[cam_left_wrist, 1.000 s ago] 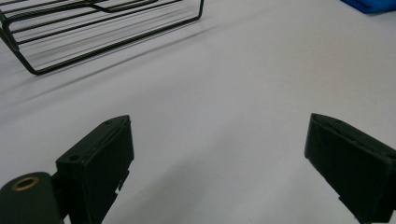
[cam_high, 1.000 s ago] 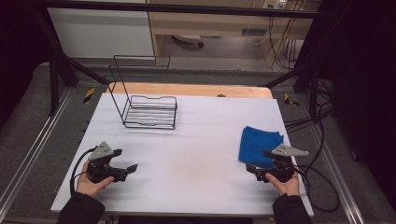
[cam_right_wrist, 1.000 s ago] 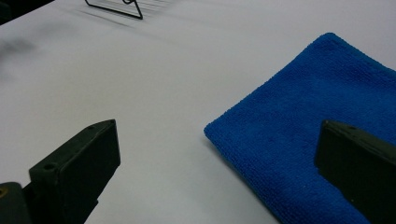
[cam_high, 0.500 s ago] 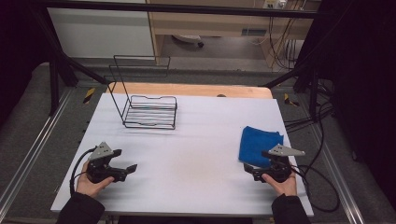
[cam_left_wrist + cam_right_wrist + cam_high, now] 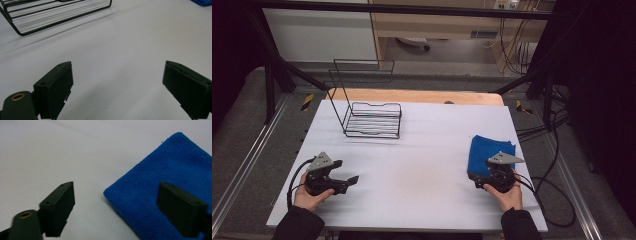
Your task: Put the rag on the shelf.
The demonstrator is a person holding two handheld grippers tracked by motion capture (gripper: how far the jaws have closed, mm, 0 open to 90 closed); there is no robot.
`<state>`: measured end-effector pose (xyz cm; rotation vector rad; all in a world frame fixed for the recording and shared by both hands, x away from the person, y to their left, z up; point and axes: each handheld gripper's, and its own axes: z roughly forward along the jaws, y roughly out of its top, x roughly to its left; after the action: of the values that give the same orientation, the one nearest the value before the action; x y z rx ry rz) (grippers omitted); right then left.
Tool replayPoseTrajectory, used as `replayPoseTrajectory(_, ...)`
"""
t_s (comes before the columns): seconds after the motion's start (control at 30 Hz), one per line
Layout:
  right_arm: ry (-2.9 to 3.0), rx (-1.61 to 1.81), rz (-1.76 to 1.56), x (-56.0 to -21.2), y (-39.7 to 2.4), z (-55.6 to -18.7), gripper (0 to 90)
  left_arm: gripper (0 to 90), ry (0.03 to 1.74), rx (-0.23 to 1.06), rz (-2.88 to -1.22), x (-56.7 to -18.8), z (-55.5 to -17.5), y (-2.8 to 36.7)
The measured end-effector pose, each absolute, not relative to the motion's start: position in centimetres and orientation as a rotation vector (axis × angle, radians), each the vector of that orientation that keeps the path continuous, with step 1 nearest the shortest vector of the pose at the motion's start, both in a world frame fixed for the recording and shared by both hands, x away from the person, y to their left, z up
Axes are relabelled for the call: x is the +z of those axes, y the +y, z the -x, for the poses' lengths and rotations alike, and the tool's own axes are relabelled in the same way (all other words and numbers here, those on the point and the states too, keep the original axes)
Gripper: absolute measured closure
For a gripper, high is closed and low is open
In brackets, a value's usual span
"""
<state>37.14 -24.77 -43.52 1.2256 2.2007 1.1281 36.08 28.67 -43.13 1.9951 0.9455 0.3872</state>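
Observation:
A folded blue cloth [image 5: 488, 150] lies flat on the white table near its right edge. My right gripper [image 5: 477, 176] sits at the cloth's near end, open; in the right gripper view one jaw is over the blue cloth [image 5: 165, 185] and the other over bare table, with the cloth's near corner between them. My left gripper [image 5: 346, 174] rests open at the front left of the table, nothing between its jaws. A black wire rack [image 5: 372, 117] stands at the back left, and its front edge shows as the wire rack [image 5: 57, 17] in the left gripper view.
The white table top [image 5: 422, 150] ends in a wooden strip [image 5: 412, 96] at the back. Black frame posts and cables [image 5: 552, 165] run along the right side. A hand holds each gripper at the table's front edge.
The right gripper has edged slightly left along the cloth's near end. The left gripper has stayed put.

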Motion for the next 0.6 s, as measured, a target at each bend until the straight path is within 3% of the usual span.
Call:
replayPoseTrajectory(0.33, 2.263, 0.997, -1.190, -44.8, -23.8, -38.4, 53.0, 10.1, 0.948, 0.387, -1.996, -43.2, -36.1, 28.7)
replayPoseTrajectory(0.6, 2.272, 0.937, -1.122, -45.4, -23.5, -38.6, 65.0, 10.9, 0.948, 0.382, -1.996, -43.2, -36.2, 28.6)
